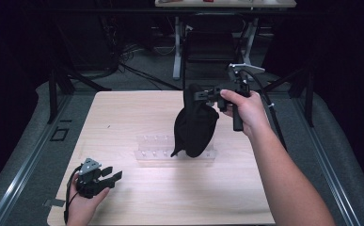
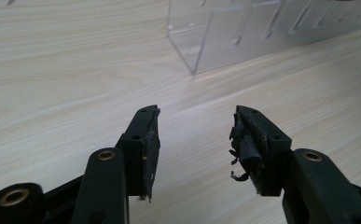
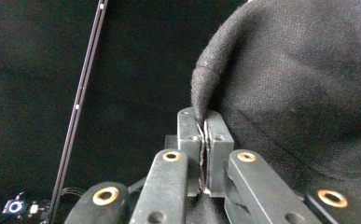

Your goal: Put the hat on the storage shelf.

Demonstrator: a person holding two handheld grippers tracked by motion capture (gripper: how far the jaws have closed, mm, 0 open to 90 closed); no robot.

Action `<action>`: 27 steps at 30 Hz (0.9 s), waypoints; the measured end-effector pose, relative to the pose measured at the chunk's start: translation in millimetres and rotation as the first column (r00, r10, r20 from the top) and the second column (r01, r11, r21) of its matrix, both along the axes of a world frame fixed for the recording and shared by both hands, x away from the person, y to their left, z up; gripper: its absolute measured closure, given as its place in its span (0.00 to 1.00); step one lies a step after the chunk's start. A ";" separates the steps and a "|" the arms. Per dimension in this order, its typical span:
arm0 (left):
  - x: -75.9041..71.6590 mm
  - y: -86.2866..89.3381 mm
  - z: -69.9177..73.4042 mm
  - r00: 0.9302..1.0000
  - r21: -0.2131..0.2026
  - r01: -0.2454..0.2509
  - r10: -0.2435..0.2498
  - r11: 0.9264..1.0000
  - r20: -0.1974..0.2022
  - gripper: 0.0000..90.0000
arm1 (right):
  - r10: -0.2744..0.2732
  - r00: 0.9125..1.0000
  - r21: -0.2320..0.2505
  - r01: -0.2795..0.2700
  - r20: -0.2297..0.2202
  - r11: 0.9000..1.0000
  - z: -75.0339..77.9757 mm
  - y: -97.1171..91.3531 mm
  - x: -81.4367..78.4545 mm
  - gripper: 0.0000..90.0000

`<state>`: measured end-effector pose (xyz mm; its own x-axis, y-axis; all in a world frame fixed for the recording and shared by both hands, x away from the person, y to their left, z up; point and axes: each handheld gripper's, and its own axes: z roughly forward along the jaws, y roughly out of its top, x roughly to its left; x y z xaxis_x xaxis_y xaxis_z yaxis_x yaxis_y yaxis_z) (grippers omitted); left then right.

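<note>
right gripper pinched a plain black cloth bag, no readable label; left gripper at 7 o'clock gaped wide, empty

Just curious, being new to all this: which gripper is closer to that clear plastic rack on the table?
The right gripper: it holds a black cloth hanging over the clear rack. The left gripper rests on the table, off the rack's near left corner.

Two handheld grippers: left gripper and right gripper. One black cloth bag, one clear plastic rack. One wooden table, two hands.
</note>
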<state>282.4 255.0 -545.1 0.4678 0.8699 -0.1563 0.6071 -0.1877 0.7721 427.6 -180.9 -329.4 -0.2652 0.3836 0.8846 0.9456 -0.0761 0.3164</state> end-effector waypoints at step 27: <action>19.0 -76.4 52.5 0.975 0.043 0.191 -0.194 0.981 0.111 0.63 | -0.004 1.000 0.016 0.004 0.000 1.000 -1.9 5.0 1.2 0.97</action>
